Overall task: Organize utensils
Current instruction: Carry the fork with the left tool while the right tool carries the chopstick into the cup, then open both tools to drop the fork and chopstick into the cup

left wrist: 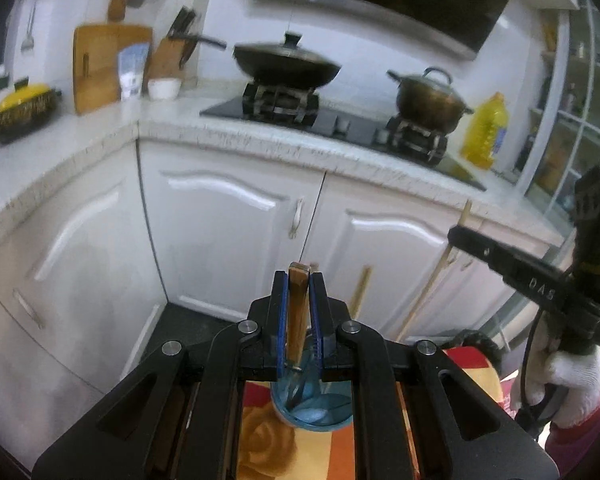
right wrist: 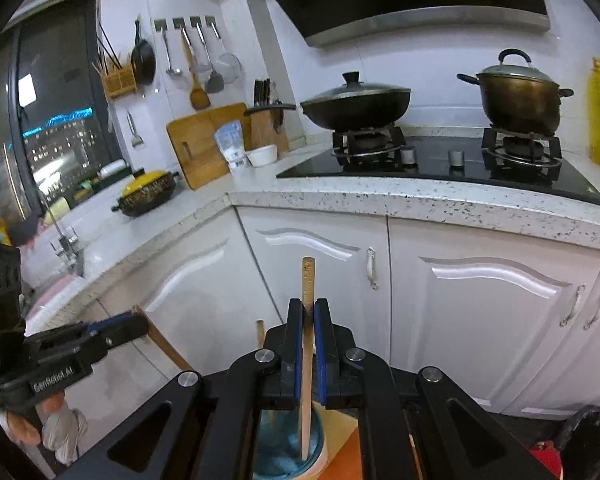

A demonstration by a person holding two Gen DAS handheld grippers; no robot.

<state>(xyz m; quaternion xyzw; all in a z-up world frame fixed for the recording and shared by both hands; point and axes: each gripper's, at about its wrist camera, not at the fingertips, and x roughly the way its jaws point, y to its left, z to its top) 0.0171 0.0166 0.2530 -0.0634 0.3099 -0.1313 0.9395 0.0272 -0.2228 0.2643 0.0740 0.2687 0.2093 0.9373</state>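
My left gripper (left wrist: 299,280) is shut on a brown wooden-handled utensil (left wrist: 297,316) that stands upright, its lower end in a blue translucent cup (left wrist: 312,408) below the fingers. My right gripper (right wrist: 308,308) is shut on a pale wooden chopstick (right wrist: 307,356) that reaches down into the same blue cup (right wrist: 288,448). In the left wrist view the right gripper (left wrist: 460,234) shows at the right with its chopstick (left wrist: 436,276); a second chopstick (left wrist: 360,292) leans beside it. In the right wrist view the left gripper (right wrist: 136,322) holds the brown handle (right wrist: 162,340).
The cup stands on a cloth with orange and yellow flowers (left wrist: 268,436). White cabinet doors (right wrist: 480,320) face me under a speckled counter (right wrist: 420,200). On the hob sit a lidded wok (right wrist: 356,104) and a pot (right wrist: 520,96). A yellow oil bottle (left wrist: 486,132) stands right.
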